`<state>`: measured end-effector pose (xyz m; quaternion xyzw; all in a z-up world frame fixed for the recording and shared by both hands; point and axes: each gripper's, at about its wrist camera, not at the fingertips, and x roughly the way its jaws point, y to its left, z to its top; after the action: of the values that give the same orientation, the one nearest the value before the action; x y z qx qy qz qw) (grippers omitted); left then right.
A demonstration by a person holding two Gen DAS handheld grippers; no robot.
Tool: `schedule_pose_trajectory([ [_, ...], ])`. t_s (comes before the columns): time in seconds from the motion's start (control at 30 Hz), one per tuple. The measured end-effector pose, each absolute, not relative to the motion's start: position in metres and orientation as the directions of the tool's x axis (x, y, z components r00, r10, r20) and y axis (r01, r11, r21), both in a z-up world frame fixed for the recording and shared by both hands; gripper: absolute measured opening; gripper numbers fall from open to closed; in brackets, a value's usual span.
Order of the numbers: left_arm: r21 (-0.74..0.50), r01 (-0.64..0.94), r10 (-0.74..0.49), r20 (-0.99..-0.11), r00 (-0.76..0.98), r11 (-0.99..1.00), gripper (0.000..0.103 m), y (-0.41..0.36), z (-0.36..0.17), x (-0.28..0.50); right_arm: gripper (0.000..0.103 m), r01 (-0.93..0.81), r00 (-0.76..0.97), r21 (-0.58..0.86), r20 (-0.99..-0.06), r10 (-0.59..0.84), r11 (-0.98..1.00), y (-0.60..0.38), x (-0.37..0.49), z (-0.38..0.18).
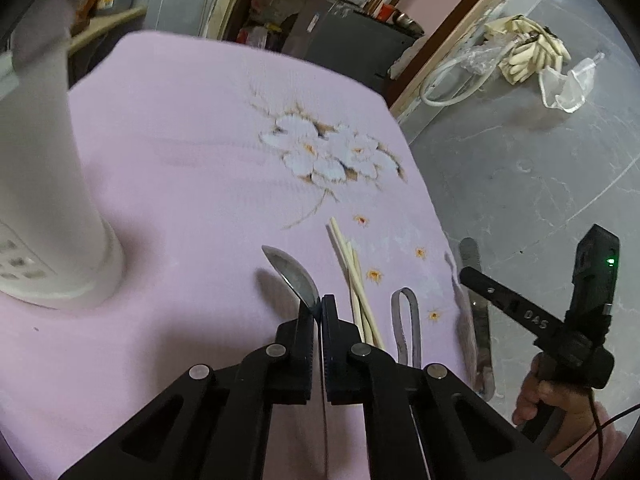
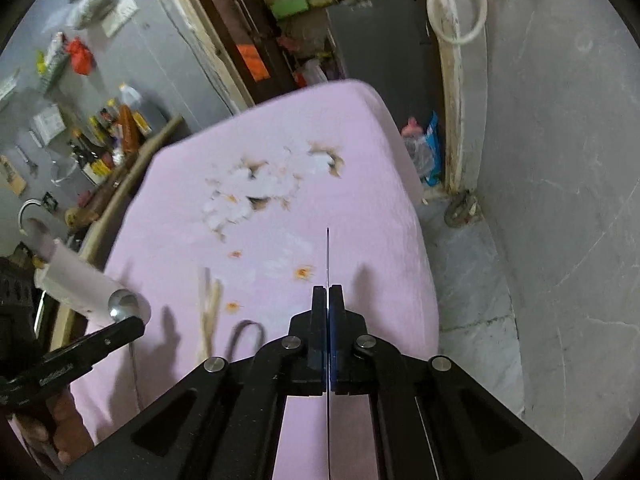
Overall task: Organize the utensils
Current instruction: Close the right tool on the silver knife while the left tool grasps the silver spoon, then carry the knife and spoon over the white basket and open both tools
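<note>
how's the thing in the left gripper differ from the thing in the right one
The left gripper holds a spoon with a rounded bowl; the right gripper holds a flat metal utensil, seen edge-on as a thin line in its own view. The spoon curves and tilts; the flat utensil runs straight. Both are shiny metal, clamped by shut jaws above the pink cloth.

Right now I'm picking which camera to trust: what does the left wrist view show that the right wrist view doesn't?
Only the left wrist view: the floor clutter and the spoon edge-on in the left gripper.

Only the right wrist view: the shelf of bottles and a thin flat utensil clamped in the right gripper.

Both: pink cloth, chopsticks, grey loop, white holder.
</note>
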<state>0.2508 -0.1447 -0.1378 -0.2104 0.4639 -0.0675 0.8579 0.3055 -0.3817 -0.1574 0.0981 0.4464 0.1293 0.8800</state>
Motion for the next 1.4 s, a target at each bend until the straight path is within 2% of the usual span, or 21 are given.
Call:
schedule_pose_trajectory([
  [0.2, -0.402, -0.026, -0.300, -0.725, 0.620, 0.915, 0.004, -0.139, -0.107, 0.236, 0.001, -0.169, 0.616, 0.320, -0.704, 0.353, 0.932, -0.366, 0.279, -0.131],
  [0.57, -0.343, 0.038, -0.248, -0.595, 0.764, 0.939, 0.004, -0.105, -0.031, 0.203, 0.001, -0.254, 0.780, 0.354, -0.476, 0.407, 0.900, -0.301, 0.237, -0.050],
  [0.87, -0.303, 0.068, -0.216, -0.488, 0.846, 0.950, 0.004, -0.047, 0.031, 0.183, 0.001, -0.361, 0.829, 0.372, -0.293, 0.477, 0.855, -0.231, 0.223, 0.009],
  [1.2, -0.296, 0.011, -0.135, -0.402, 0.906, 0.955, 0.004, 0.039, 0.061, 0.175, 0.001, -0.453, 0.826, 0.391, -0.154, 0.542, 0.801, -0.162, 0.232, 0.035],
  [1.4, -0.324, -0.049, -0.074, -0.357, 0.931, 0.945, 0.004, 0.082, 0.065, 0.179, 0.001, -0.451, 0.832, 0.432, -0.111, 0.543, 0.781, -0.132, 0.244, 0.031],
])
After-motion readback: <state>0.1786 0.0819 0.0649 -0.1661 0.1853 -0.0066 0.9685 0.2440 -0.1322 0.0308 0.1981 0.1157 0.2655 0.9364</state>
